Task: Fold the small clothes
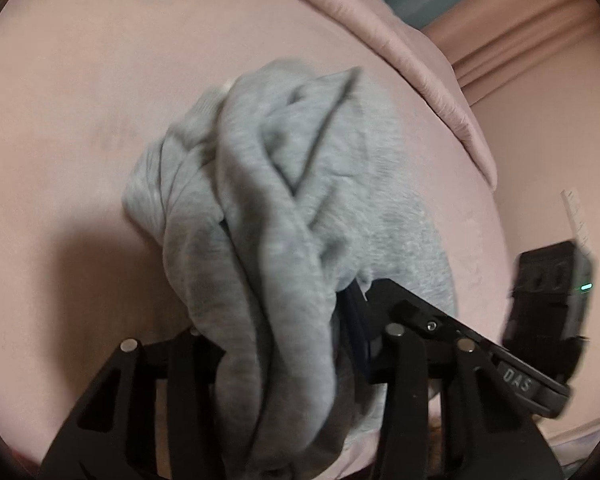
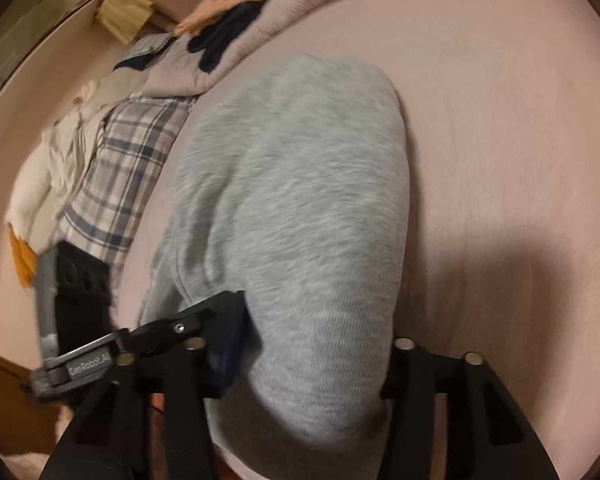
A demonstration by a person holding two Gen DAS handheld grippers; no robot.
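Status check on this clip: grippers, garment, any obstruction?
Left gripper shut on grey garment, bunched. Right gripper shut on it too. Garment half lifted off pink bedsheet. Nothing blocking; clothes pile off to the side.

You are working in a home bedroom. The pink sheet (image 2: 500, 120) covers a bed. At 11 o'clock in the right wrist view lie a plaid cloth (image 2: 128, 168), a rolled duvet (image 2: 236, 52) and loose clothes (image 2: 228, 20).
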